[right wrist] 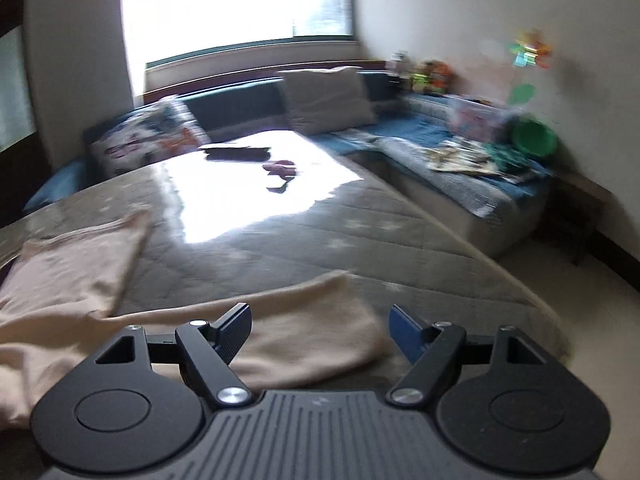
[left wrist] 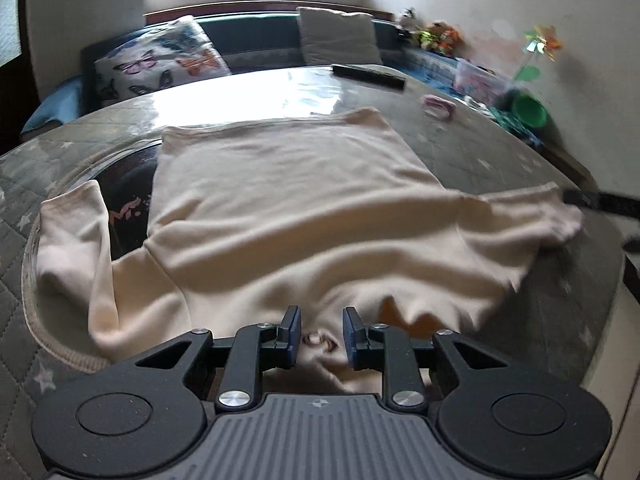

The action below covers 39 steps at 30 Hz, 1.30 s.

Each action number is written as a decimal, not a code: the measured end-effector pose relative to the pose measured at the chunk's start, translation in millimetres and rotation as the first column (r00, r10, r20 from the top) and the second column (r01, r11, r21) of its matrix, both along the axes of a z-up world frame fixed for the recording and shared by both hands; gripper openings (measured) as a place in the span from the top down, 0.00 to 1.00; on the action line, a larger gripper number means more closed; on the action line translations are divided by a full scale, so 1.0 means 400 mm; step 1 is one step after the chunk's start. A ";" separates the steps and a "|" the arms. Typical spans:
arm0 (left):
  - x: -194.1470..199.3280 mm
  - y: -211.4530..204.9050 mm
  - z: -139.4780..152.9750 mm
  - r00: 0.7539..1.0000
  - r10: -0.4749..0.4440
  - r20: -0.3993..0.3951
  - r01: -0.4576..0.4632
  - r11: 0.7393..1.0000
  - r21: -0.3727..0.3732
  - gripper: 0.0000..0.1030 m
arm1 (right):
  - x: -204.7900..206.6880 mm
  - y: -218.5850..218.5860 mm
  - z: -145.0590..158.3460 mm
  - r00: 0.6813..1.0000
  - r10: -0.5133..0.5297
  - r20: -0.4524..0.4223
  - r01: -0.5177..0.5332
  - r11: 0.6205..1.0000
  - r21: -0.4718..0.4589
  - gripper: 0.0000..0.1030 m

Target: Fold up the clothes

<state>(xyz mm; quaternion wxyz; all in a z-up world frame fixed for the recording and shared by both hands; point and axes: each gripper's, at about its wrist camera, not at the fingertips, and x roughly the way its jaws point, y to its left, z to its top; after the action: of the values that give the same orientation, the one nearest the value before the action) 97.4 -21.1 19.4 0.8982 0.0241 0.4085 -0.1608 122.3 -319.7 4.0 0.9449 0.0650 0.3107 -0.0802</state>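
Barely begun | your cream sweatshirt (left wrist: 280,184) lay spread on the table (left wrist: 480,152), sleeves out at 9 and 3 o'clock, unfolded | left gripper (left wrist: 322,330) parted over collar | right gripper (right wrist: 320,336) released above sleeve (right wrist: 304,332).

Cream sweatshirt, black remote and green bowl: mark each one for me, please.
cream sweatshirt (left wrist: 280,184), left wrist view, middle of the body panel.
black remote (left wrist: 369,76), left wrist view, middle of its top face.
green bowl (left wrist: 530,110), left wrist view, its rim.
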 end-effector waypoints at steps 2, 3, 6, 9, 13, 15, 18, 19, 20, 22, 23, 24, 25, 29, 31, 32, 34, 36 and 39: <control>-0.028 0.007 0.008 1.000 -0.027 0.011 0.027 1.000 0.009 0.75 | 0.011 0.040 0.005 0.996 0.088 -0.002 -0.088 0.996 0.012 0.26; -0.040 0.009 0.014 0.999 -0.037 0.019 0.036 0.999 0.011 0.72 | 0.018 0.067 0.008 0.990 0.144 -0.006 -0.144 0.989 0.023 0.26; -0.069 0.015 0.032 0.996 -0.064 0.056 0.063 0.998 0.014 0.64 | 0.022 0.144 0.016 0.953 0.302 -0.013 -0.301 0.952 0.050 0.27; -0.080 0.008 0.036 0.993 -0.086 0.084 0.083 0.996 0.046 0.64 | 0.017 0.229 0.025 0.893 0.449 -0.017 -0.448 0.892 0.056 0.30; -0.085 -0.001 0.022 0.990 -0.103 0.098 0.093 0.990 0.101 0.64 | 0.012 0.347 0.032 0.794 0.607 -0.029 -0.605 0.794 0.057 0.37; -0.089 0.001 0.015 0.990 -0.108 0.095 0.098 0.989 0.108 0.66 | 0.005 0.396 0.033 0.750 0.660 -0.037 -0.658 0.751 0.048 0.42; -0.097 0.001 0.012 0.987 -0.114 0.110 0.100 0.987 0.125 0.80 | 0.002 0.471 0.017 0.698 0.714 -0.060 -0.714 0.700 0.024 0.48; -0.098 0.002 0.012 0.987 -0.114 0.114 0.100 0.987 0.125 0.83 | 0.004 0.487 0.011 0.688 0.722 -0.071 -0.723 0.690 0.016 0.56; -0.098 0.007 0.013 0.987 -0.111 0.116 0.097 0.988 0.119 0.91 | 0.007 0.498 0.002 0.684 0.725 -0.085 -0.727 0.687 0.009 0.65; -0.105 0.013 0.022 0.986 -0.108 0.127 0.094 0.990 0.109 0.93 | 0.014 0.518 -0.014 0.682 0.723 -0.110 -0.728 0.686 -0.005 0.80; -0.112 0.019 0.029 0.984 -0.113 0.134 0.100 0.990 0.098 0.94 | 0.015 0.517 -0.018 0.684 0.720 -0.114 -0.726 0.688 -0.006 0.89; -0.119 0.021 0.035 0.983 -0.120 0.140 0.108 0.990 0.092 0.94 | 0.011 0.512 -0.015 0.684 0.720 -0.116 -0.725 0.688 -0.004 0.92; -0.129 0.025 0.039 0.981 -0.130 0.147 0.117 0.989 0.091 0.94 | 0.004 0.507 -0.009 0.679 0.725 -0.114 -0.730 0.683 0.000 0.95; -0.146 0.034 0.025 0.980 -0.163 0.117 0.153 0.984 0.090 0.95 | -0.040 0.492 0.002 0.630 0.766 -0.130 -0.773 0.634 -0.009 0.96; -0.144 0.036 0.011 0.981 -0.172 0.091 0.163 0.982 0.098 0.95 | -0.055 0.493 -0.014 0.609 0.776 -0.163 -0.788 0.616 -0.011 0.96; -0.145 0.037 0.011 0.981 -0.176 0.085 0.168 0.981 0.094 0.94 | -0.058 0.494 -0.021 0.603 0.779 -0.173 -0.792 0.611 -0.008 0.96; -0.146 0.043 0.022 0.978 -0.191 0.089 0.183 0.979 0.084 0.91 | -0.060 0.494 -0.021 0.584 0.790 -0.185 -0.804 0.595 0.001 0.96; -0.146 0.053 0.049 0.974 -0.194 0.114 0.187 0.980 0.074 0.91 | -0.059 0.482 0.003 0.579 0.798 -0.166 -0.808 0.589 0.016 0.93; -0.137 0.072 0.095 0.970 -0.178 0.164 0.174 0.984 0.039 0.90 | -0.045 0.452 0.053 0.582 0.805 -0.116 -0.808 0.589 0.034 0.87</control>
<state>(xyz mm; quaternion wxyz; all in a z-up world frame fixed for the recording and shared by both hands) 42.7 7.6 57.3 0.9110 0.0846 0.3301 -0.2324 104.5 -139.0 25.1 0.8588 -0.0983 0.3613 0.3497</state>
